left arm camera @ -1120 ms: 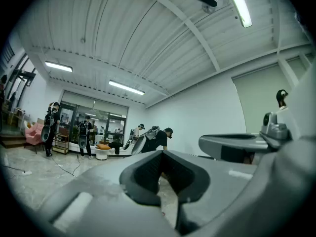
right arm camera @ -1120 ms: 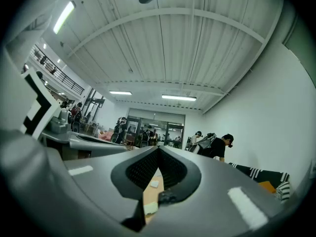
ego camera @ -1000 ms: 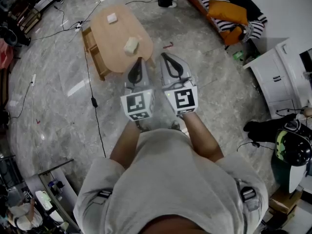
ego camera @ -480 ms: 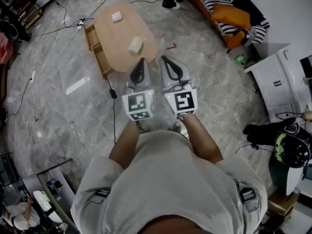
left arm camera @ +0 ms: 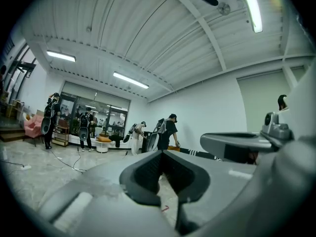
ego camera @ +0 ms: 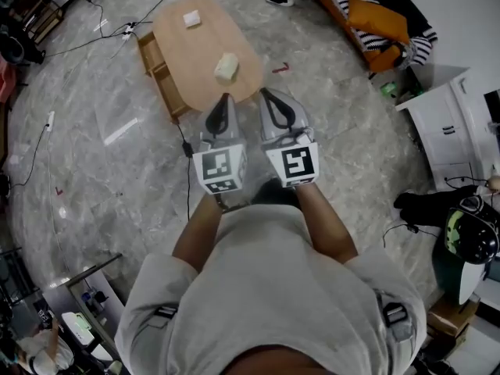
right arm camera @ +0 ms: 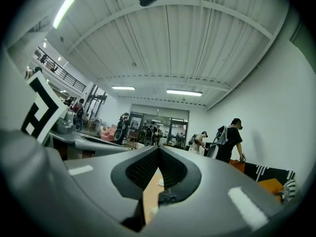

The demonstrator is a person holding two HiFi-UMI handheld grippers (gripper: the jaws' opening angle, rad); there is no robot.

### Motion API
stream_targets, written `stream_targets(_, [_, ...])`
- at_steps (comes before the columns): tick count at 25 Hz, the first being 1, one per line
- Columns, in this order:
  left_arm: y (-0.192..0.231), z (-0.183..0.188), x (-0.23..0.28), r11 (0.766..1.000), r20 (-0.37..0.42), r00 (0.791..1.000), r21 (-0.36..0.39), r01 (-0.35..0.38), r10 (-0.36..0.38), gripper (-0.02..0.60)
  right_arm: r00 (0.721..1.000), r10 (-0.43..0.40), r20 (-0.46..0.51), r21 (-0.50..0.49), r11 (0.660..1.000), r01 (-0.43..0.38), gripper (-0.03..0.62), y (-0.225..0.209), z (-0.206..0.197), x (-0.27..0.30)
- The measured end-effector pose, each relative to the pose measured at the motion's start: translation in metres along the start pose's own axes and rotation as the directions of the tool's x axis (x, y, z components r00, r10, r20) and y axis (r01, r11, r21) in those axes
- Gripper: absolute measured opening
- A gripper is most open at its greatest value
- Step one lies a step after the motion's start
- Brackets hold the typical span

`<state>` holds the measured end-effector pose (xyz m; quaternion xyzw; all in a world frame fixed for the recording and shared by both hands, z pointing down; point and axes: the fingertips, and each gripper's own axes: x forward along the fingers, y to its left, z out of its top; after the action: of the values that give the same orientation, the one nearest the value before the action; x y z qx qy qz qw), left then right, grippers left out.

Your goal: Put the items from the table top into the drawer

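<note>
An oval wooden table (ego camera: 187, 41) stands on the marble floor ahead, with drawer fronts (ego camera: 160, 80) along its left side. On its top lie a small white item (ego camera: 191, 19) at the far end and a cream block (ego camera: 226, 67) near the closer end. My left gripper (ego camera: 223, 100) and right gripper (ego camera: 268, 96) are held side by side, level, just short of the table's near edge. Both are shut with nothing between the jaws. In the right gripper view a strip of the tabletop (right arm camera: 150, 194) shows under the shut jaw tips (right arm camera: 159, 148). The left gripper's tips (left arm camera: 163, 153) also meet.
A black cable (ego camera: 187, 180) runs across the floor left of me, past the table's corner. A sofa with striped and orange cushions (ego camera: 375, 22) is at the back right, a white cabinet (ego camera: 449, 131) at the right. Several people (left arm camera: 168, 130) stand far off.
The table has drawn closer to the grippers, its near edge now almost under their tips. Both grippers stay shut and side by side.
</note>
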<state>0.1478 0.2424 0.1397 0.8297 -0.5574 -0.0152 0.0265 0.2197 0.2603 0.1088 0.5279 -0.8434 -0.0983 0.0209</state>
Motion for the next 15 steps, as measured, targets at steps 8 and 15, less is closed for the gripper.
stream_targets(8, [0.041, -0.019, 0.047, 0.999, -0.036, 0.998, -0.016, -0.043, 0.042, 0.02, 0.999, 0.037, -0.027, 0.034, 0.999, -0.036, 0.008, -0.015, -0.03, 0.067])
stream_targets(15, [0.095, -0.046, 0.125, 0.998, -0.142, 0.988, -0.014, -0.069, 0.066, 0.02, 0.992, 0.101, -0.079, 0.082, 0.992, -0.095, 0.008, -0.033, -0.073, 0.162])
